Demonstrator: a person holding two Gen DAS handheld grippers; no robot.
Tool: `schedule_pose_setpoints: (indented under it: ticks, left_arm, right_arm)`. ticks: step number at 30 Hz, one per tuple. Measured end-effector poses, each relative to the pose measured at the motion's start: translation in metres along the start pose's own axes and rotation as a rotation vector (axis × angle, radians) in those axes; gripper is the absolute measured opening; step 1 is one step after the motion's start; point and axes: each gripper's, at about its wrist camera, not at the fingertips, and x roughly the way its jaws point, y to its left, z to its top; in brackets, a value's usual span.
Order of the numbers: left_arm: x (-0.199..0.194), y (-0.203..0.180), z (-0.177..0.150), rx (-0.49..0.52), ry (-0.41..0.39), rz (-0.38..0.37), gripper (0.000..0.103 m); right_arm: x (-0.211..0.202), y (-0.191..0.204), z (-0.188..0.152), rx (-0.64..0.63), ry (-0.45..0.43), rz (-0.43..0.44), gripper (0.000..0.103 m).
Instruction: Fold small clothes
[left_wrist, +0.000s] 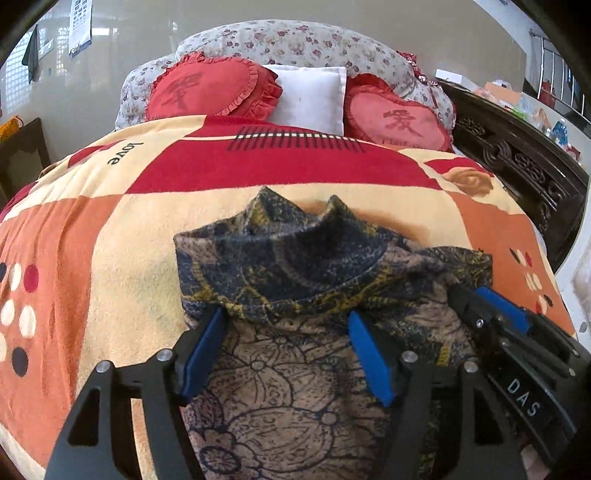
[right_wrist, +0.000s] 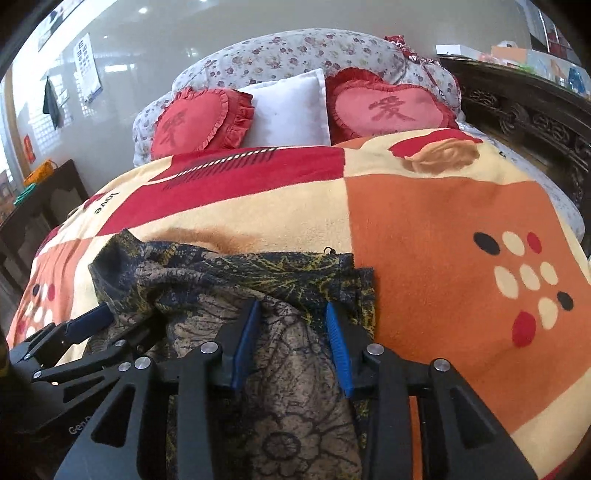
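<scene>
Garment: a dark blue and tan floral-print cloth garment (left_wrist: 295, 280) lies rumpled on the patchwork fleece blanket (left_wrist: 110, 229), right before you.
Left gripper (left_wrist: 286, 350): fingers spread wide around the hem, gripping nothing.
Right gripper (right_wrist: 291, 345): half open over the fabric beside it, unclamped.
Handling: probably light, limp, slumps easily.
Hold: pinch the stitched hem at both corners.

Garment's (left_wrist: 295, 387) near part cut off behind fingers (left_wrist: 205, 354).
</scene>
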Motion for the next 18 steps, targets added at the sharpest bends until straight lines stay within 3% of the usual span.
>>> schedule_pose_setpoints:
  ticks: [18]
  left_arm:
    - [0.0004, -0.0001, -0.0004, 0.0, -0.002, 0.001, 0.073]
  right_arm:
    - [0.0002, 0.0038, -0.0003, -0.018, -0.004, -0.022, 0.055]
